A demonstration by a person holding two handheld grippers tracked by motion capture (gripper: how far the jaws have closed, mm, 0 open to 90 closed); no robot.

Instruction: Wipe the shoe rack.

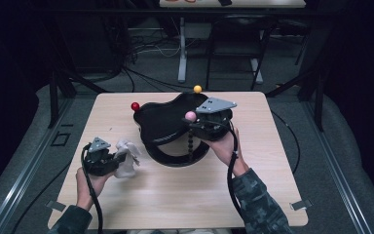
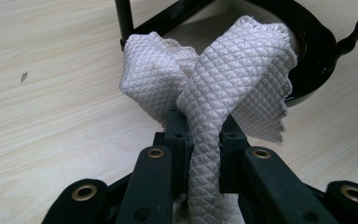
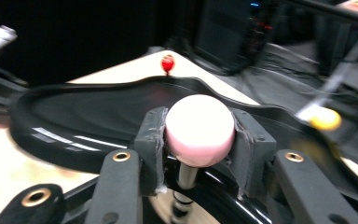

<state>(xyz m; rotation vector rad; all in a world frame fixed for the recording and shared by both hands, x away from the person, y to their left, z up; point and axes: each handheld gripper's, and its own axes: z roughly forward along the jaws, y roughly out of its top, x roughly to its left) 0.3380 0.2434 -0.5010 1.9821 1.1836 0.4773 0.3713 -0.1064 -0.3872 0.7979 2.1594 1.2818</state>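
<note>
A black curved tray (image 1: 160, 119) stands on a black ring base (image 1: 173, 160) at the middle of the wooden table (image 1: 175, 195). Three balls on posts rise at its rim: red (image 1: 135, 106), yellow (image 1: 197, 88) and pink (image 1: 190, 115). My right gripper (image 1: 194, 120) is shut on the pink ball (image 3: 199, 128), one pad against each side. My left gripper (image 1: 118, 158) rests on the table to the left of the base, shut on a white quilted cloth (image 1: 128, 158). In the left gripper view the cloth (image 2: 233, 65) bunches up above the left gripper (image 2: 204, 128), close to the ring base (image 2: 312, 56).
The tray (image 3: 98, 112) spreads beyond the pink ball, with the red ball (image 3: 167, 62) at its far rim and the yellow ball (image 3: 325, 118) blurred to the right. Bare tabletop lies in front of both hands. Dark floor, cables and table legs lie beyond the far edge.
</note>
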